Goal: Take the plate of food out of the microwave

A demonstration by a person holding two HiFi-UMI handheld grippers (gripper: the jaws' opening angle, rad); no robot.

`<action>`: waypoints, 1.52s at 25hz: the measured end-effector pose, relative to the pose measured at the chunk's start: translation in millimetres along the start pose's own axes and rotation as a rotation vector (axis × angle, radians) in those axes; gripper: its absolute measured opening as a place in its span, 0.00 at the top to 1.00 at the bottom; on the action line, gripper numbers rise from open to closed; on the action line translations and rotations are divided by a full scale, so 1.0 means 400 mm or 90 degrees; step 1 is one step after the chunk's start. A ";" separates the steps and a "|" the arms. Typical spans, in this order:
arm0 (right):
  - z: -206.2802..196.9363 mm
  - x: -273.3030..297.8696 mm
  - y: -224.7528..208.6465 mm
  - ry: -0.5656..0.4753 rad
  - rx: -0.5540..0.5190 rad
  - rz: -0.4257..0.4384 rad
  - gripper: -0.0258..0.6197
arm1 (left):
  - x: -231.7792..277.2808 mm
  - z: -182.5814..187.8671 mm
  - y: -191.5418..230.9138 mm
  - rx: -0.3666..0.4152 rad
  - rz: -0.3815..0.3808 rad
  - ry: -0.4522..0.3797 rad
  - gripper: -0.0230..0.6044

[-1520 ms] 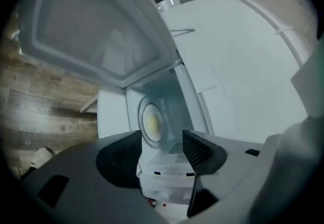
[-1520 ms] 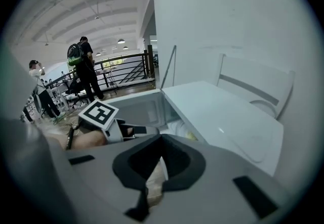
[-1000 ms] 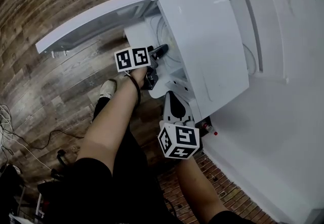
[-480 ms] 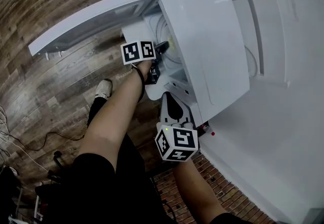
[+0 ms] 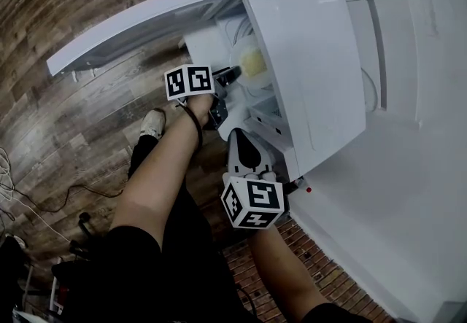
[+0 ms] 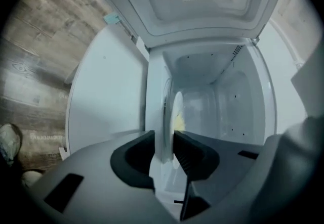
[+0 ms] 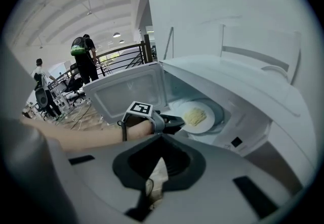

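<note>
The white microwave (image 5: 306,59) stands with its door (image 5: 139,22) swung open to the left. Inside lies a white plate (image 7: 202,117) with yellow food (image 7: 195,115) on it. In the head view the plate (image 5: 252,63) shows at the opening. My left gripper (image 5: 235,75) reaches into the opening. Its jaws are closing, and the plate's near rim (image 6: 164,134), seen edge-on, sits between the pads (image 6: 147,154), which touch it. My right gripper (image 5: 242,139) hangs lower, in front of the microwave, shut and empty (image 7: 156,175).
Wood floor (image 5: 66,132) lies below, with cables (image 5: 29,197) at the left and a shoe (image 5: 153,125) under the door. A white surface (image 5: 394,168) extends right of the microwave. Two people (image 7: 86,56) stand far off by a railing.
My left gripper pushed into the microwave opening, then came back slightly. More of the yellow food now shows at the opening. My right gripper has barely moved.
</note>
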State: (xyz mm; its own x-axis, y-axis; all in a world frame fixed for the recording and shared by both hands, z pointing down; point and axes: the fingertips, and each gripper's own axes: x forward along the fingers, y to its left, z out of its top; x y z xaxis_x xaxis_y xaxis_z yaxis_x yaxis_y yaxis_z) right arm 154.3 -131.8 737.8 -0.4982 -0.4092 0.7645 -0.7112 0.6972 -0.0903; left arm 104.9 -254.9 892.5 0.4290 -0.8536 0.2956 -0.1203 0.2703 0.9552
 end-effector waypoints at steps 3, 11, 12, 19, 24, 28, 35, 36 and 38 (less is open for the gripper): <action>0.004 0.007 0.002 0.001 0.002 -0.001 0.95 | -0.015 0.001 -0.021 0.016 -0.017 0.002 0.92; 0.022 0.013 0.001 -0.001 0.013 -0.003 0.95 | -0.058 -0.009 -0.017 -0.007 -0.037 0.020 0.94; 0.026 0.016 0.003 -0.001 0.015 -0.002 0.95 | -0.068 -0.008 -0.015 -0.012 -0.035 0.018 0.94; 0.075 0.017 0.022 -0.028 0.039 0.010 0.95 | -0.202 0.007 -0.026 -0.048 -0.038 -0.016 0.95; 0.120 0.002 0.019 -0.060 0.042 0.013 0.95 | -0.337 0.022 -0.092 -0.103 -0.068 -0.069 0.95; 0.173 -0.017 0.007 -0.092 0.053 -0.011 0.95 | -0.441 0.038 -0.184 -0.131 -0.087 -0.092 0.95; 0.324 -0.162 -0.026 -0.146 0.063 -0.040 0.95 | -0.558 0.013 -0.424 -0.123 -0.066 -0.075 0.95; 0.364 -0.190 -0.029 -0.168 0.064 -0.045 0.95 | -0.571 0.026 -0.463 -0.105 -0.058 -0.070 0.95; 0.442 -0.249 -0.040 -0.211 0.061 -0.059 0.95 | -0.593 0.056 -0.543 -0.072 -0.046 -0.065 0.95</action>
State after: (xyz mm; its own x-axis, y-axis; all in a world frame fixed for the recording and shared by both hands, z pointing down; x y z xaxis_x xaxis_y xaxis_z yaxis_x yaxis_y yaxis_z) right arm 127.7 -206.4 550.4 -0.5526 -0.6473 0.5250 -0.7958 0.5970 -0.1017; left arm 9.1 -121.0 615.2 0.3389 -0.9120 0.2309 0.0118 0.2496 0.9683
